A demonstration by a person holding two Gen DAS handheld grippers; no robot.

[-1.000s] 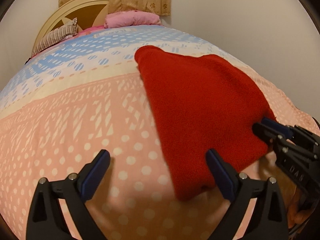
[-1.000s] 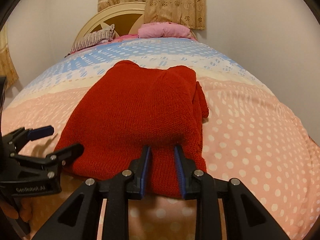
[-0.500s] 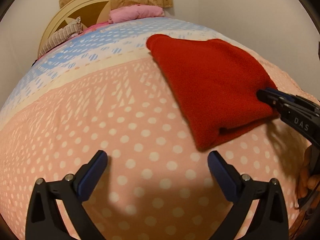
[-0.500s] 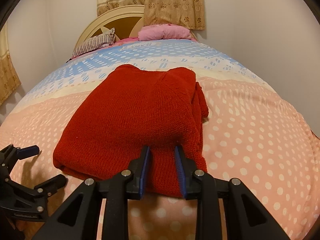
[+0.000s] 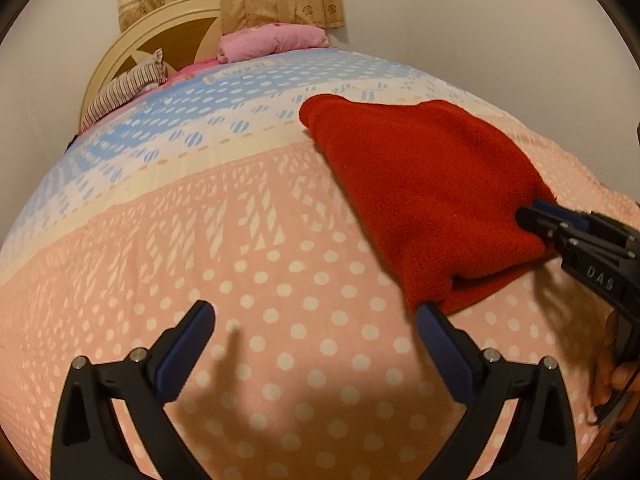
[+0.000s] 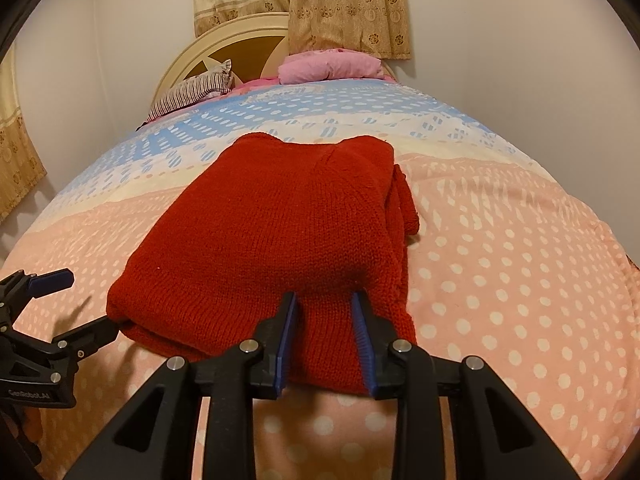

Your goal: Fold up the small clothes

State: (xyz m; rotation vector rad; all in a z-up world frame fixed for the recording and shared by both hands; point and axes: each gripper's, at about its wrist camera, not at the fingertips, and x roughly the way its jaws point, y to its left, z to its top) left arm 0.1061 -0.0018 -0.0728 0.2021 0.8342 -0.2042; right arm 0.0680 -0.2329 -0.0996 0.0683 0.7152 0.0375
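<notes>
Red sweater (image 6: 276, 232) lies mid-frame on bedspread (image 6: 500, 264), long axis running toward headboard (image 6: 224, 48). Right gripper (image 6: 324, 336) clamps near hem. Left gripper (image 5: 316, 344) gapes empty, near corner just right of it.

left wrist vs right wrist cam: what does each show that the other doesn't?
Left wrist only: the left gripper seen from behind, jaws wide open over the bedspread, and the right gripper from the side, biting the near edge of the sweater.

Right wrist only: the right gripper's jaws shut on the sweater's hem, the sleeve bunched along its right side, and a second curtain at far left.

Both: red folded sweater, dotted bedspread, striped pillow, pink pillow, headboard.
</notes>
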